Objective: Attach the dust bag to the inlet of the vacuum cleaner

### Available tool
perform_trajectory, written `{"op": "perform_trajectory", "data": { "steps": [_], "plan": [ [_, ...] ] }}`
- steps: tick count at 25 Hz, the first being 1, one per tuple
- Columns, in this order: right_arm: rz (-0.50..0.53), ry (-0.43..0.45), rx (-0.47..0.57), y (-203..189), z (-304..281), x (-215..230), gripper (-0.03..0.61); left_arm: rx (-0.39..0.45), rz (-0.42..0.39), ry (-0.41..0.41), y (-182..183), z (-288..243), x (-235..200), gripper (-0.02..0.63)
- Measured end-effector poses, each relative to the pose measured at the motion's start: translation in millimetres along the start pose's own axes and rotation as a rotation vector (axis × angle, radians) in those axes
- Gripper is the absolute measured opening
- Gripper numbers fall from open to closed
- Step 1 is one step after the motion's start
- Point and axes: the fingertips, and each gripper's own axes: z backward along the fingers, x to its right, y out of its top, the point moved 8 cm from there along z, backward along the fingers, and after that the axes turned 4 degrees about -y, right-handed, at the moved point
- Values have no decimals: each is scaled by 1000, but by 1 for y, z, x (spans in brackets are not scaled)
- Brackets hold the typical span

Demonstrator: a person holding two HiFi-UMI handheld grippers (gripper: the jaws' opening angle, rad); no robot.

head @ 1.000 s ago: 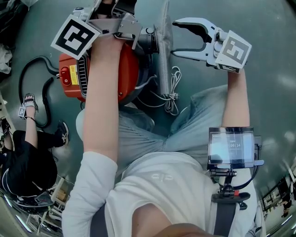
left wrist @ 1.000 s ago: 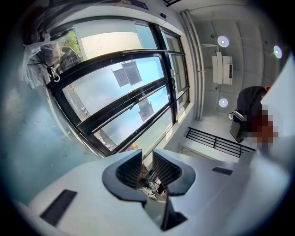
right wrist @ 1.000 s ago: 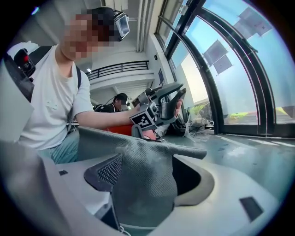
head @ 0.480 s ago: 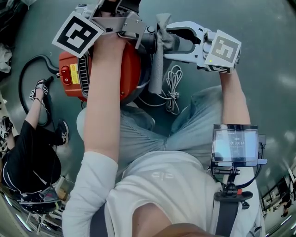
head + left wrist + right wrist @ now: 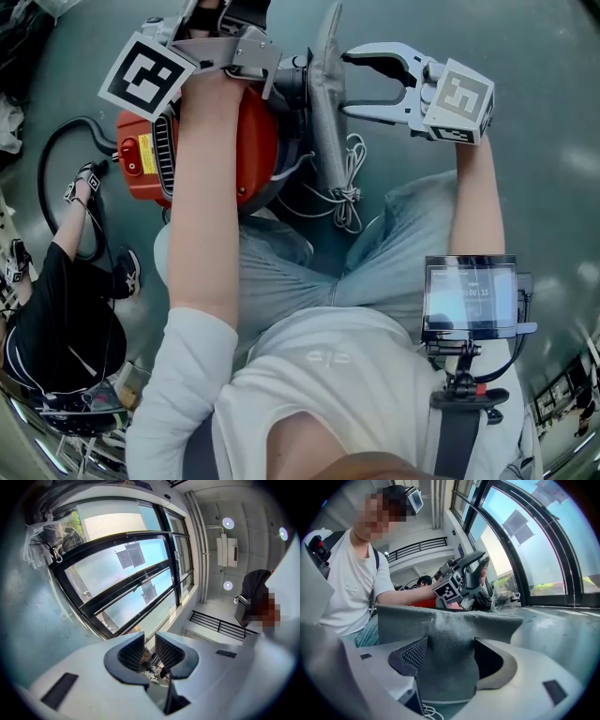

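The red vacuum cleaner [image 5: 255,141] lies on the floor in front of my knees, its black inlet [image 5: 292,80] facing right. A flat grey dust bag [image 5: 328,112] hangs edge-on just right of the inlet. My right gripper [image 5: 348,82] comes in from the right and is shut on the dust bag [image 5: 449,641], whose fabric fills the space between the pads. My left gripper [image 5: 149,651] rests over the cleaner's top, its marker cube [image 5: 141,75] at the upper left. Its jaws point at windows and ceiling, almost together, with nothing between them.
A black hose [image 5: 52,159] curls on the floor left of the cleaner. A white power cord [image 5: 352,187] lies bunched below the bag. Another person [image 5: 47,309] sits at the left. A small screen [image 5: 469,298] hangs at my chest.
Half a second ago the right gripper had pushed the bag, bunched, left toward the inlet. It has since drawn back right and the bag hangs straight again. The left gripper barely moved.
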Motion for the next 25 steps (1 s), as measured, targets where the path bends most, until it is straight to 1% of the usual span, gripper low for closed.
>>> {"op": "perform_trajectory", "data": {
  "steps": [4, 8, 11, 13, 14, 16, 20, 21, 22, 23, 25],
  "plan": [
    [41, 6, -1, 0, -14, -5, 299, -8, 2, -12, -2, -3, 2, 75],
    [84, 10, 40, 6, -24, -10, 301, -19, -2, -22, -4, -6, 5, 75],
    [107, -12, 44, 9, -26, -12, 301, -22, -1, -31, -4, -7, 7, 75],
    [150, -23, 22, 10, -25, -15, 301, -19, 7, -32, -4, -7, 7, 75],
    [202, -30, -7, 12, -24, -17, 301, -17, 11, -33, -4, -7, 7, 75],
    [342, -66, -83, 18, -22, -24, 301, -15, 14, -34, -3, -7, 7, 75],
    [670, -187, -201, 27, -25, -44, 301, -25, 13, -40, -3, -10, 10, 75],
    [693, -196, -210, 28, -26, -46, 301, -27, 14, -42, -3, -11, 10, 75],
    [643, -182, -196, 27, -26, -43, 301, -29, 17, -43, -3, -11, 10, 75],
    [515, -144, -161, 26, -26, -37, 301, -30, 20, -43, -3, -11, 10, 75],
    [165, -47, -79, 24, -24, -19, 301, -32, 23, -43, -4, -11, 10, 75]
  ]
}}
